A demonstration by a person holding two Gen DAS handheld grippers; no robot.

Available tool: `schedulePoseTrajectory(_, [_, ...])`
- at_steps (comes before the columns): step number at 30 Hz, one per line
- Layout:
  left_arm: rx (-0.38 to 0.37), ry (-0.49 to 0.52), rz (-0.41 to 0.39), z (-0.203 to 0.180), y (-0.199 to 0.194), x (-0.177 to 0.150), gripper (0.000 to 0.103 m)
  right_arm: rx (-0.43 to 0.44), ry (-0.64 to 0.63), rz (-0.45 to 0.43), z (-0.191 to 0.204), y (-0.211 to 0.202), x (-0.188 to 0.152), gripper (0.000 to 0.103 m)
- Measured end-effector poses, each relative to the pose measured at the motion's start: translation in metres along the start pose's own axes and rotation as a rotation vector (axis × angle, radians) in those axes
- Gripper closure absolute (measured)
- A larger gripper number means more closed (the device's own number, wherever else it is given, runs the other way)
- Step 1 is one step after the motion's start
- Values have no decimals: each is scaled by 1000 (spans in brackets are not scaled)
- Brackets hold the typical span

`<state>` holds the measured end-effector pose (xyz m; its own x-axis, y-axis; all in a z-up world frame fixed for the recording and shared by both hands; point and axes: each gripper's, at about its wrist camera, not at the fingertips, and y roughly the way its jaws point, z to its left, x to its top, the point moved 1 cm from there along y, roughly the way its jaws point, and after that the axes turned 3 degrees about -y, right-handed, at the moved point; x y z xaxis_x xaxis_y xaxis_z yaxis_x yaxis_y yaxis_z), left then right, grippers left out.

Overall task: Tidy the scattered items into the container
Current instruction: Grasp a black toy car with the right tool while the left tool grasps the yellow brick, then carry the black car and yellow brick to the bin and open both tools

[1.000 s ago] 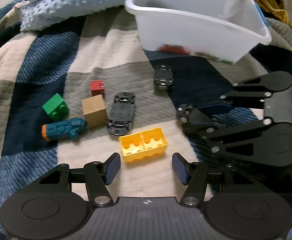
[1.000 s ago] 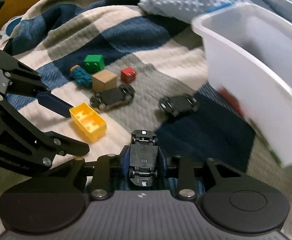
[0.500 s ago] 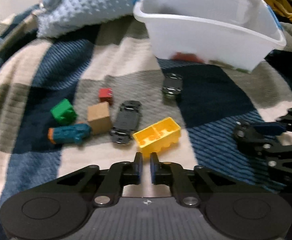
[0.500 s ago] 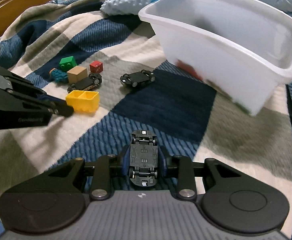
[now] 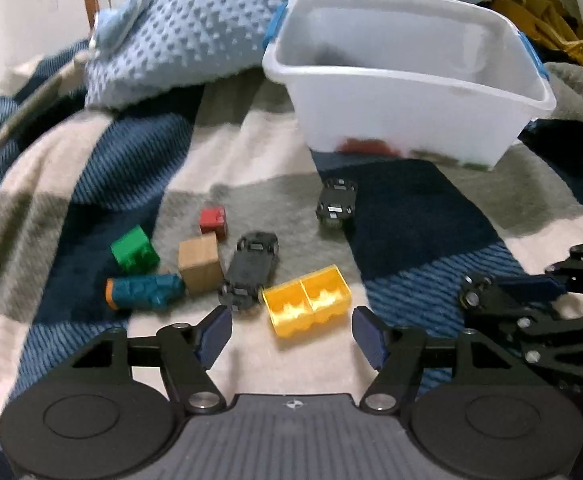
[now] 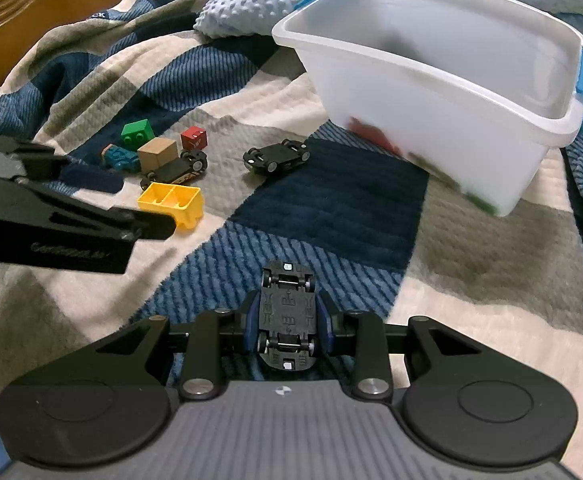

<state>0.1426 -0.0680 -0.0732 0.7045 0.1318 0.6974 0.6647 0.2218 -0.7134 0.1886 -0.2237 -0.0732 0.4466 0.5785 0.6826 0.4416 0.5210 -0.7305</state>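
I am viewing through two wrist fisheyes, each looking forward along its own fingers, low over the blanket (image 5: pixel 91 168). The left view is facing the white bin (image 5: pixel 407 80) head-on; the right is facing it obliquely. Both are sharing the yellow brick (image 5: pixel 306 305).

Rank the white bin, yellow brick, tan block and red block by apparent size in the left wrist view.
1. white bin
2. yellow brick, though it lies nearest the camera
3. tan block
4. red block

The left gripper (image 5: pixel 291 330) hangs low with its fingers spread wide; the right gripper (image 6: pixel 288 322) is clamped around a toy car (image 6: pixel 288 320).
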Motion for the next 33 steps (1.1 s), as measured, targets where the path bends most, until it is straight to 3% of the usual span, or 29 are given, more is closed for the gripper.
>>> schedulePoseTrajectory(5, [-36,-90,34,4,14,6,33,7,11,-5,-1,2,-1,70])
schedulePoseTrajectory(10, [-15,-155,42,-3,23,1,33,10,12,-8,-2,2,-2,70])
schedulePoseTrajectory(13, [-21,-198,22,-2,24,-2,50,14,15,-11,-3,1,-4,70])
schedulePoseTrajectory(15, [-21,-212,16,1,24,-3,50,13,16,-13,-3,1,-4,70])
schedulePoseTrajectory(24, [-30,-124,-6,7,0,-6,50,-14,26,-30,4,-4,-5,70])
schedulePoseTrajectory(33, [-73,-32,-62,1,-39,16,50,-77,30,-79,6,-33,7,70])
